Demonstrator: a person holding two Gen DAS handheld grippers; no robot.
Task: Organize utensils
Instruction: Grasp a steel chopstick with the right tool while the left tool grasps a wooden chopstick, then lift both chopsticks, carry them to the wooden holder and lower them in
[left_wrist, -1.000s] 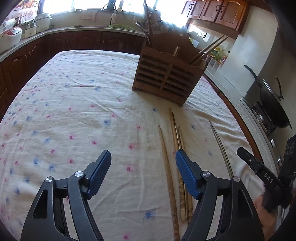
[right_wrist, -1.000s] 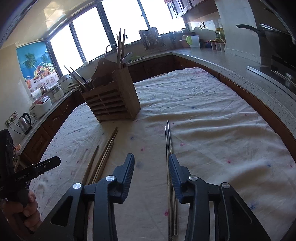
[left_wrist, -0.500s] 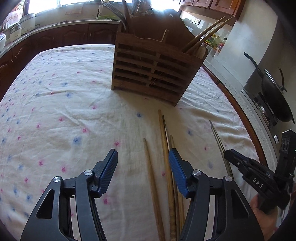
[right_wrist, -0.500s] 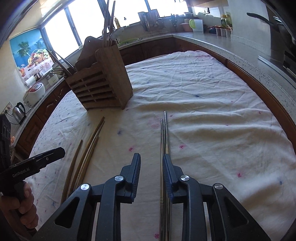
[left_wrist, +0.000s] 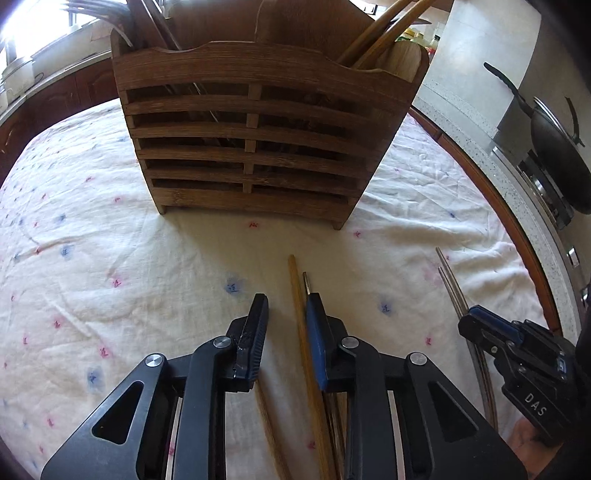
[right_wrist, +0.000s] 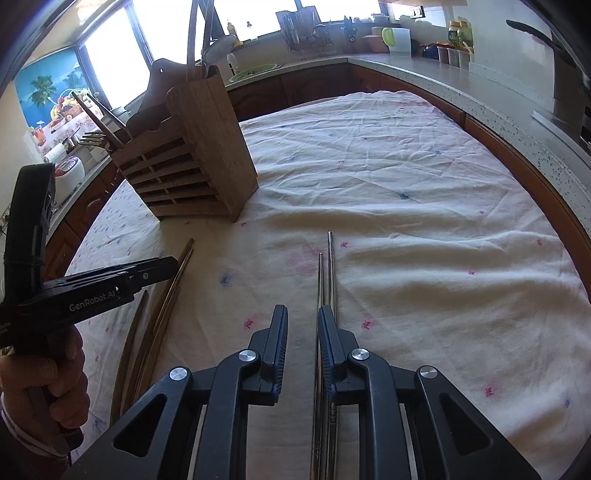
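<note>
My left gripper (left_wrist: 286, 310) closing, wooden chopstick (left_wrist: 301, 325) between the jaws, seemingly untouched. Right gripper (right_wrist: 302, 321) closing beside the metal chopsticks (right_wrist: 330, 273). Holder (left_wrist: 255, 140) stands far, on the cloth (left_wrist: 110, 258).

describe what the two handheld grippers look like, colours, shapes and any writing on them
Both are black, angular linkage frames with triangular cut-outs and round silver pivot pins. Each carries two long, ribbed dark-blue pads as jaws. The left gripper shows white "GenRobot.AI" lettering on its side in the right wrist view; the right gripper shows white "DAS" lettering in the left wrist view. No cables are visible.
</note>
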